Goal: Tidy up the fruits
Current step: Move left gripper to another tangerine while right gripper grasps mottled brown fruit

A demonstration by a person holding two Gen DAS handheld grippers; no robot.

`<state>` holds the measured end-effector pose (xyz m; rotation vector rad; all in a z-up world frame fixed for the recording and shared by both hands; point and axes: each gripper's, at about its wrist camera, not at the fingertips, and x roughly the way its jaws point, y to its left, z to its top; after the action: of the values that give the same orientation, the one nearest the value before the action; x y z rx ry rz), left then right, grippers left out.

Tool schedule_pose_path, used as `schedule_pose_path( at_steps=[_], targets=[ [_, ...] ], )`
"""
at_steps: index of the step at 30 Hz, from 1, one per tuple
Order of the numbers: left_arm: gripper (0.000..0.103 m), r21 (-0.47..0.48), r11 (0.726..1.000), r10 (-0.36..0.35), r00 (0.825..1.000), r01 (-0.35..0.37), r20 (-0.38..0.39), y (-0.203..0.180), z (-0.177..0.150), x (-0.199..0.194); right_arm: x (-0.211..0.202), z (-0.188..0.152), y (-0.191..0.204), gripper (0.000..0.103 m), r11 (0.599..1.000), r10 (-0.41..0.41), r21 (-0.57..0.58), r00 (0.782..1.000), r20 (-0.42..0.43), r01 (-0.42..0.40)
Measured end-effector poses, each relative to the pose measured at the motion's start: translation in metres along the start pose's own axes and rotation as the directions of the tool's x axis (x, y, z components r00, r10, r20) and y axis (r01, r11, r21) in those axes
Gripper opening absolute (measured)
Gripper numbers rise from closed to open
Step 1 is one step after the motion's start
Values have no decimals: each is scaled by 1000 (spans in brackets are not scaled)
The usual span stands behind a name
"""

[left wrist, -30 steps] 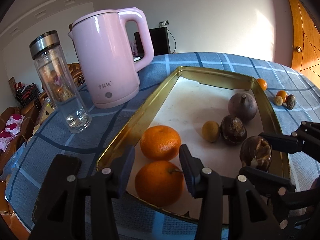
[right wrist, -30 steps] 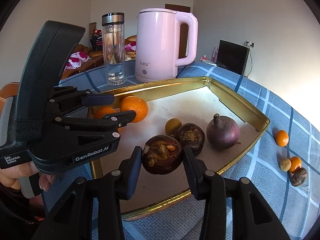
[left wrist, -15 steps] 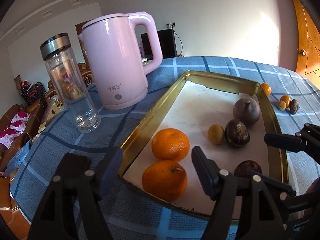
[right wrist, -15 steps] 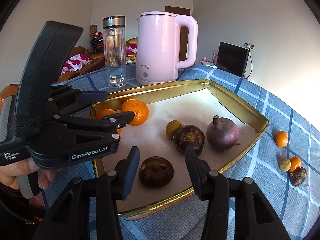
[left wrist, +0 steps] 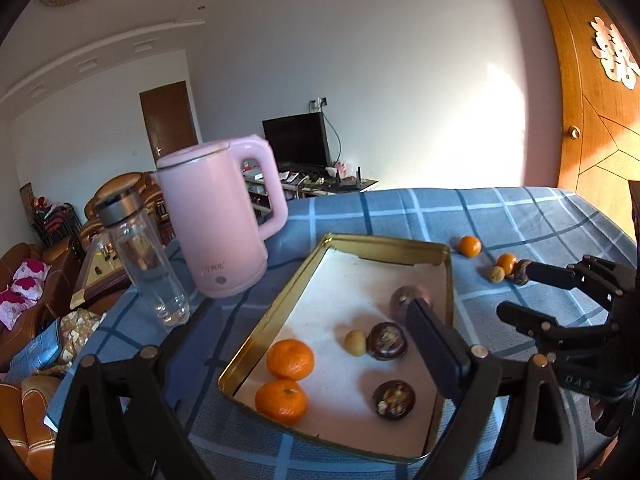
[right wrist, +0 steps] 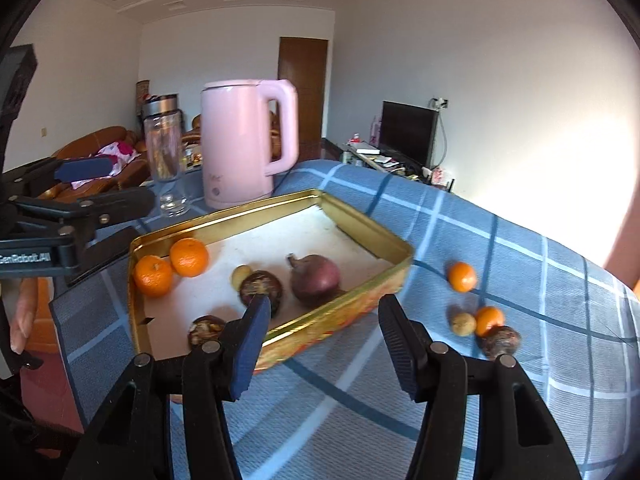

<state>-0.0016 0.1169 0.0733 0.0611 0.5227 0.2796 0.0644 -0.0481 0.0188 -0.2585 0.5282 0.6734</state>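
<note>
Left claw (left wrist: pixel 308 356) opening wide, right claw (right wrist: pixel 322 342) parted, both empty above tray (right wrist: pixel 340 318).

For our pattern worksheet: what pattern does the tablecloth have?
The tablecloth is blue plaid with lighter stripes; clearest in the right wrist view.

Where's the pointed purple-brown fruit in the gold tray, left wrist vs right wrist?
Left wrist: pointed purple-brown fruit at the tray's right side, partly behind a gripper finger.
Right wrist: centre of picture, near the gold tray's right wall.
Shared landmark: pink electric kettle beyond the tray.
</note>
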Motion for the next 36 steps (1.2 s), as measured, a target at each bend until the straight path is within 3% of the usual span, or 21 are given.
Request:
schedule_pose_path(
  at_steps=[8,11,17,23,28,30,31,36],
  targets=[
    [95,11,989,-147,989,148,-31,-64,39,11,-10,4,-86,58,968,-197,154,980,-10,197],
    [95,43,991,-127,991,128,-45,-92,50,29,1,1,-114,58,949,-226,214,973,-39,229],
    [95,40,993,-108,991,111,-77,-135,51,77,38,-15,-137,58,941,-188,265,975,-115,212],
    [95,8,995,-99,985,101,-142,-148,36,125,71,-26,-142,58,947,-134,264,973,-188,181],
    [95,9,994,-109,981,112,-160,-153,29,139,89,-33,-144,58,953,-108,251,963,-248,171],
    [95,18,992,-121,981,125,-154,-157,29,139,94,-36,-146,53,953,-82,261,960,-269,155],
    [95,24,991,-127,980,132,-151,-160,29,139,94,-36,-147,44,952,-80,265,960,-267,153],
    [92,39,983,-169,969,178,-180,-173,25,147,91,-39,-153,42,948,-48,295,966,-255,124]
  ],
)
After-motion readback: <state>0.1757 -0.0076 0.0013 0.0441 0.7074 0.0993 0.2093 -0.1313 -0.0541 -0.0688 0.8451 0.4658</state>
